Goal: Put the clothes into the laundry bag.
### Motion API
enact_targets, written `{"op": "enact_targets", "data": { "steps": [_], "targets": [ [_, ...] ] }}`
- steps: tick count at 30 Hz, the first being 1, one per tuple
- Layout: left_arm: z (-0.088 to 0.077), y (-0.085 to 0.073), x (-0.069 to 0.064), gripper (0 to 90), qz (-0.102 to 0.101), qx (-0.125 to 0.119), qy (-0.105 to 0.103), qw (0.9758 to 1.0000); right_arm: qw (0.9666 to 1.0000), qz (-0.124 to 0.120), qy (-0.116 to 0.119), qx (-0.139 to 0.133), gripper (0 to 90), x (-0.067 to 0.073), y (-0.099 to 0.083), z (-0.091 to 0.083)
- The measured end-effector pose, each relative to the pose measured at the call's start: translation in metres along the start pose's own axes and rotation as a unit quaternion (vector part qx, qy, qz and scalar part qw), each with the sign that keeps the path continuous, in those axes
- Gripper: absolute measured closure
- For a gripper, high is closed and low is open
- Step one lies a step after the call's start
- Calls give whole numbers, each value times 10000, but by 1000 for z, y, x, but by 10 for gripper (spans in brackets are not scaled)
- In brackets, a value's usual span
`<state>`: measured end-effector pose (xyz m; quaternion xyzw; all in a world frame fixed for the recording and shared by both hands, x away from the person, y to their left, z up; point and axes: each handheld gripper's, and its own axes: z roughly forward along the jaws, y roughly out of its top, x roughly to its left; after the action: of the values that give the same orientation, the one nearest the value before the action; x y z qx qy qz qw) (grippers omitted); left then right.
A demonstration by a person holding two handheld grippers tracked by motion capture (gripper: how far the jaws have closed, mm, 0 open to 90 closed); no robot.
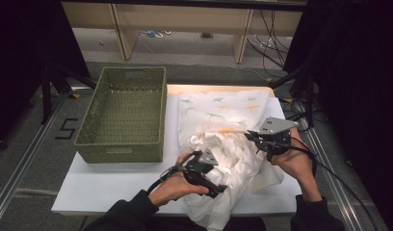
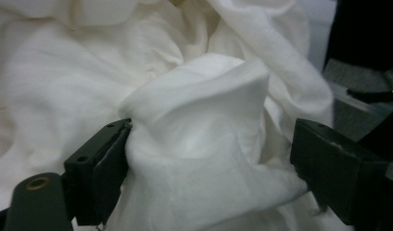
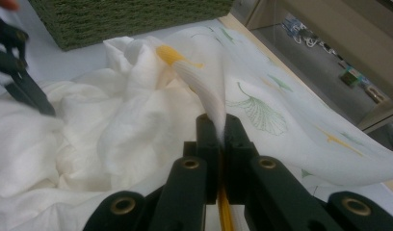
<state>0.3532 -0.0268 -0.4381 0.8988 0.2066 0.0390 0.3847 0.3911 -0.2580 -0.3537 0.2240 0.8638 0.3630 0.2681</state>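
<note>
One white cloth (image 1: pixel 233 144) lay on the right half of the white surface (image 1: pixel 103 187), thin and soft, printed with green and orange leaf shapes on its flat far part and bunched into deep crumpled folds at its near part. Right gripper (image 3: pixel 218 139): jaws pressed together on a raised fold of the cloth, pinched into a narrow ridge with an orange mark at its crest. Left gripper (image 2: pixel 209 178): jaws stood wide apart, a rounded hump of the cloth between them; the one black pad (image 2: pixel 105 168) touched the fabric, the other stood clear, so no grip. In the high view the left gripper (image 1: pixel 215 186) sat at the near edge of the heap, the right gripper (image 1: pixel 255 139) at its far right side. One green woven basket (image 1: pixel 124 118), rectangular with cut-out handles, stood on the surface left of the cloth, just apart from it.
</note>
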Motion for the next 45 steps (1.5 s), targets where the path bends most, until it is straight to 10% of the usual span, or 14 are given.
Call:
{"op": "enact_targets", "data": {
  "steps": [3, 7, 9, 17, 21, 25, 30, 35, 37, 42, 45],
  "targets": [
    [28, 2, 2, 162, 123, 286, 224, 9993, 10000, -84, -15, -36, 883, -1, 0, 0],
    [40, 7, 21, 651, -368, -164, 470, 9981, 10000, -13, 12, -46, 884, -1, 0, -2],
    [36, 15, 27, 724, -443, -378, 639, 9963, 10000, -10, 18, -40, 884, 0, 0, -3],
    [28, 52, 57, 736, -802, -1109, 1239, 9828, 9999, 36, -15, -140, 885, -1, 2, -11],
    [56, 43, 81, 638, -1602, -1128, 1306, 9719, 9999, 91, 28, -86, 884, -2, -1, -9],
    [38, 38, 63, 391, -1133, -917, 1096, 9832, 9999, 108, 72, 2, 884, -2, -5, -2],
    [-4, 17, 41, 178, -759, -638, 957, 9905, 10000, 81, 40, -26, 883, -3, -4, -3],
    [-6, -10, 34, 151, -390, -115, 1018, 9940, 10000, 52, 36, -37, 882, -1, -3, -4],
    [6, -15, 36, 157, -528, -10, 933, 9942, 10000, 66, 50, -25, 882, 0, -3, -3],
    [32, -2, 42, 636, -223, -246, 877, 9956, 10000, 25, 63, -22, 881, 0, -3, -1],
    [43, 11, 45, 755, -514, -476, 798, 9943, 10000, 55, 47, -15, 881, -1, -4, -1]
  ]
}}
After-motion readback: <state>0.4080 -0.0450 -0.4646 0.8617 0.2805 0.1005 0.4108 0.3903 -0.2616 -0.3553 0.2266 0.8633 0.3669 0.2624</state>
